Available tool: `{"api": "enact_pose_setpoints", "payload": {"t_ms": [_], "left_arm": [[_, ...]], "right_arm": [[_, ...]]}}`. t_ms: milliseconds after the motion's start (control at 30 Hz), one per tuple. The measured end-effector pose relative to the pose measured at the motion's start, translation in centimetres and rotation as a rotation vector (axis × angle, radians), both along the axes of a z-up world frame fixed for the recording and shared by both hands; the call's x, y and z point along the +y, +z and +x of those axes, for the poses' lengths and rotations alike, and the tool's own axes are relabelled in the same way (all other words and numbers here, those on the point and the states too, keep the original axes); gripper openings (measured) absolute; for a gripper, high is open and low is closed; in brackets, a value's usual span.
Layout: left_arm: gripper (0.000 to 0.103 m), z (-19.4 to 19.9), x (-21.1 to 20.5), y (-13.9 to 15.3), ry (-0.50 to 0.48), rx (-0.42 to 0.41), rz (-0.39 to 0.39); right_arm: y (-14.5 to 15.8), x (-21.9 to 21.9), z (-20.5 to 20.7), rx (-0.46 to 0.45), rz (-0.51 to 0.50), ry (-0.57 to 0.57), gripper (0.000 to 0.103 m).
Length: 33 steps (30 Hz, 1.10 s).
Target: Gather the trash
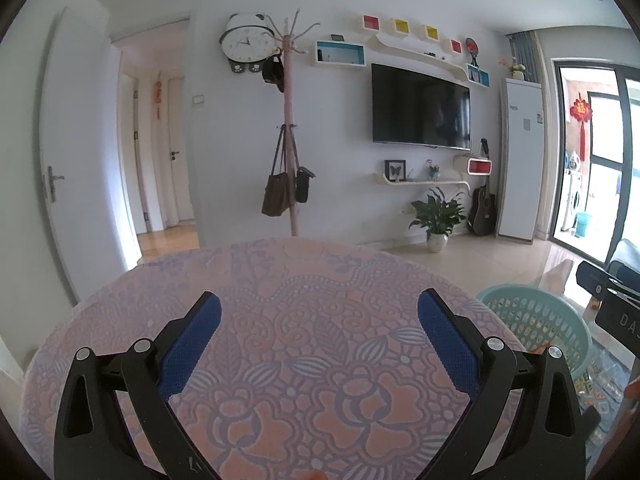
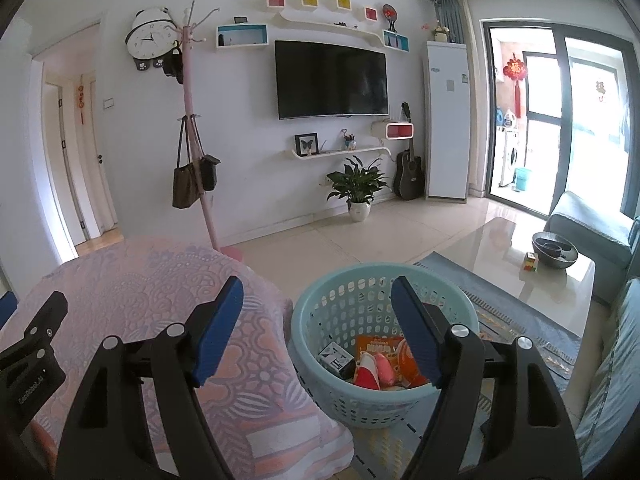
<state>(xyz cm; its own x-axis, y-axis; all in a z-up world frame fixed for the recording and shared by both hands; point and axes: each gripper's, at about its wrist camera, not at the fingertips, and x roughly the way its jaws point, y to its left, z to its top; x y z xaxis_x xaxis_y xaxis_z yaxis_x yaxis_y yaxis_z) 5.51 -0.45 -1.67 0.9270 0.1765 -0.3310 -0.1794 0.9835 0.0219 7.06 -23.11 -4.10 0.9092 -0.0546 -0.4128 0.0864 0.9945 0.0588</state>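
A pale teal plastic basket (image 2: 320, 320) stands on the floor right of the cloth-covered table (image 2: 140, 280). Inside lie an orange packet (image 2: 380, 346), a small black-and-white box (image 2: 336, 358) and a red and pink wrapper (image 2: 374, 370). My right gripper (image 2: 318, 302) hovers above the gap between table edge and basket, jaws wide and open, nothing between them. My left gripper (image 1: 320, 314) is open over the patterned tablecloth (image 1: 280, 320), holding nothing. The basket (image 1: 536, 320) shows at the right in the left wrist view, behind the table edge.
A pink coat stand (image 2: 192, 132) with bags rises behind the table. A potted plant (image 2: 358, 188) and a guitar (image 2: 408, 172) stand by the TV wall. A glass coffee table (image 2: 540, 268) with a dark bowl (image 2: 554, 248) is at the right, on a grey rug (image 2: 500, 312).
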Motion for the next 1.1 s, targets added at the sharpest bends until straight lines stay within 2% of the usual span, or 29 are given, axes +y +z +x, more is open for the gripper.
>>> {"api": "enact_pose_setpoints", "payload": {"t_ms": [1100], "left_arm": [[0.096, -0.27, 0.01, -0.14, 0.001, 0.004, -0.002]], "right_arm": [[-0.44, -0.28, 0.68, 0.047, -0.001, -0.003, 0.073]]}}
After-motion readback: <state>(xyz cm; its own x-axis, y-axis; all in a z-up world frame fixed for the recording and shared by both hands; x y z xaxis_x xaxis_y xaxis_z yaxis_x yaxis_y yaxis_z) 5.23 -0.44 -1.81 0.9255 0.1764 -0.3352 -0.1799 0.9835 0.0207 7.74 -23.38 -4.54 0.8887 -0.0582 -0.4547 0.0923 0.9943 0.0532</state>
